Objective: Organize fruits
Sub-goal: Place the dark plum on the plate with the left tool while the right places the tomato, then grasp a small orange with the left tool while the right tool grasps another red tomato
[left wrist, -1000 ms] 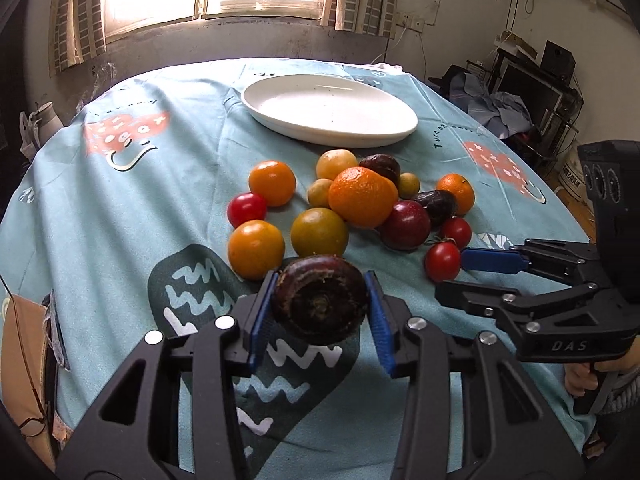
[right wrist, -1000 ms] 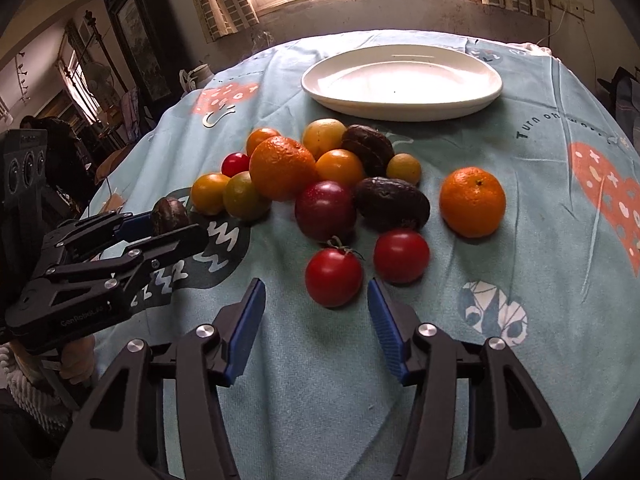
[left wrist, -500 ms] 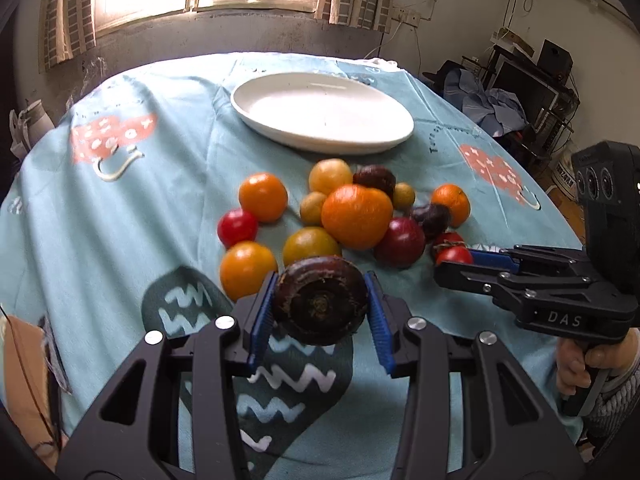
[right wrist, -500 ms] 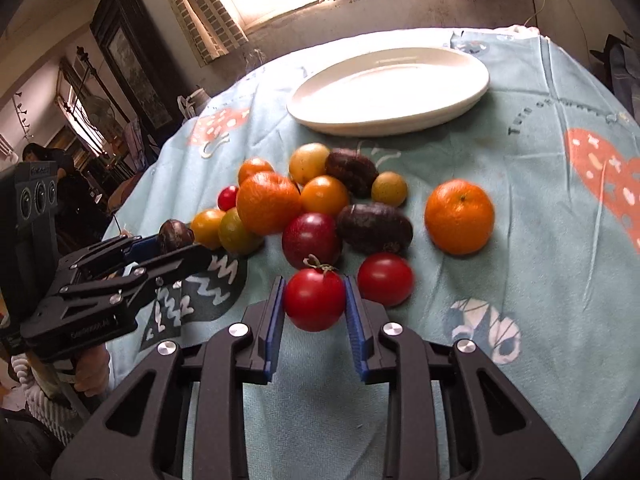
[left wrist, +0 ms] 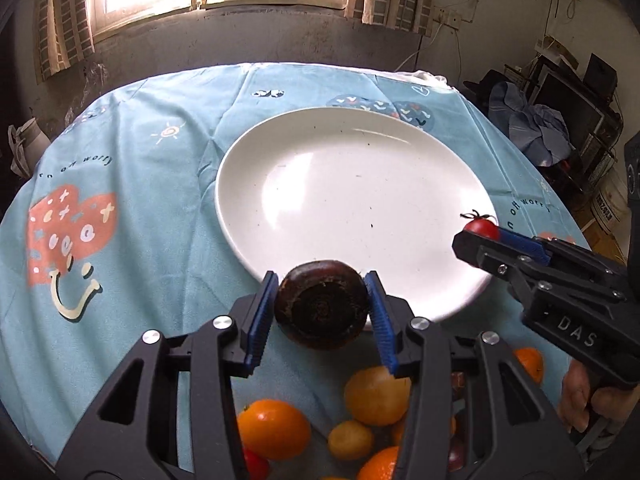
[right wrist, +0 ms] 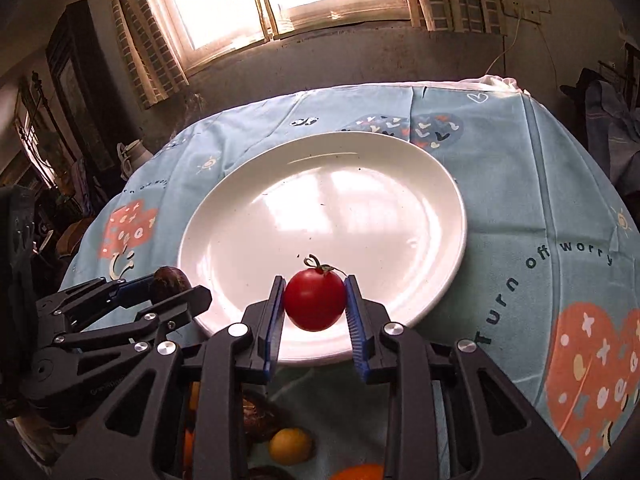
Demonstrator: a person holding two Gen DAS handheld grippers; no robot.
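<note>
My left gripper (left wrist: 320, 306) is shut on a dark brown round fruit (left wrist: 322, 304) and holds it just above the near rim of the empty white plate (left wrist: 304, 184). My right gripper (right wrist: 315, 298) is shut on a red tomato (right wrist: 315, 299) with a green stem, held above the plate's (right wrist: 360, 208) near edge. The right gripper with the tomato (left wrist: 482, 227) shows at the plate's right rim in the left wrist view. The left gripper and dark fruit (right wrist: 170, 278) show at the plate's left rim in the right wrist view.
Several oranges, yellow and dark fruits (left wrist: 376, 396) lie on the blue patterned tablecloth (left wrist: 132, 184) below both grippers, near the table's front. A window and grey wall stand behind the round table. Furniture and clutter (left wrist: 560, 120) stand to the right.
Both grippers have lifted and moved forward from the fruit pile to the plate's near rim. The right gripper closed on the tomato and carried it along. The left still holds the dark fruit.
</note>
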